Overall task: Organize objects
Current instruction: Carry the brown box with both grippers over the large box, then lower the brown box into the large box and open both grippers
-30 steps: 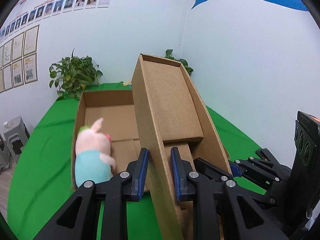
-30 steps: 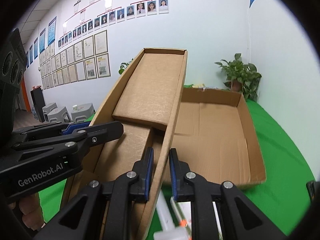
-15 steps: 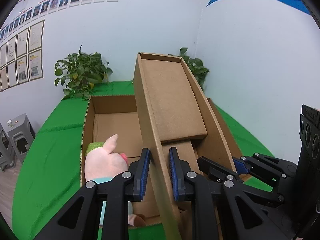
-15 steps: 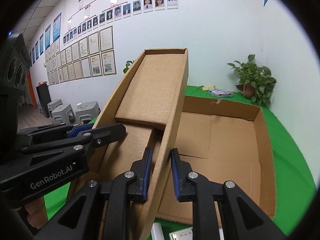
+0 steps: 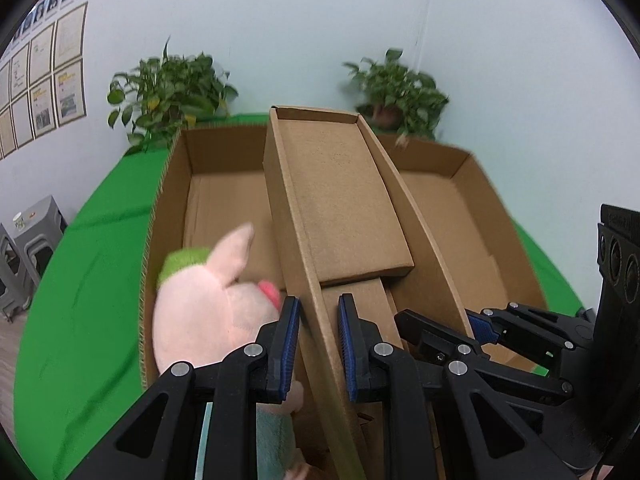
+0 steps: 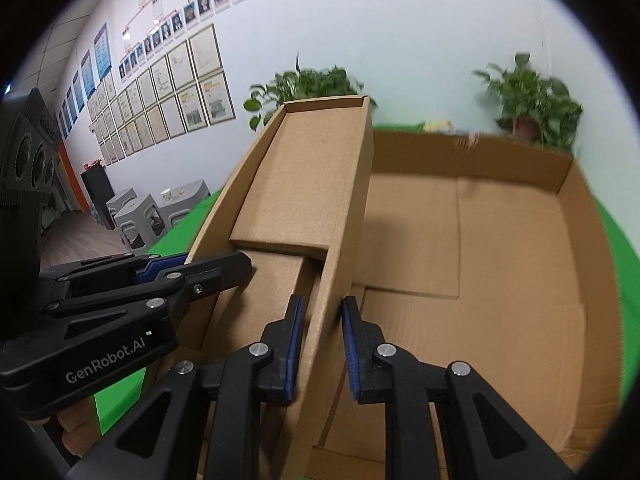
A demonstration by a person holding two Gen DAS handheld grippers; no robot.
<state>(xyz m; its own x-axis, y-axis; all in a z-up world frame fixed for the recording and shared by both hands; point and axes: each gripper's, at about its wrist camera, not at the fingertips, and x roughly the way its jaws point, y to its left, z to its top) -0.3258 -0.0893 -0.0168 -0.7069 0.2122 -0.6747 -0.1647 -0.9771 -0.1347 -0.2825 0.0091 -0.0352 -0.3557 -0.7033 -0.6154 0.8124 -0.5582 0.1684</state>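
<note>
I hold a small open cardboard box with both grippers, above a large flat cardboard tray. My left gripper is shut on the small box's left wall. My right gripper is shut on its right wall. The small box is tilted, far end raised, over the tray. A pink plush pig with a green cap lies in the tray's near left corner, partly hidden by my left fingers.
The tray sits on a green cloth-covered table. Two potted plants stand at the back against the white wall. Grey stools stand on the floor to the left.
Both grippers and the small box have moved forward and down over the tray. The tray and pig now show closer and lower in view. The grip is unchanged.
</note>
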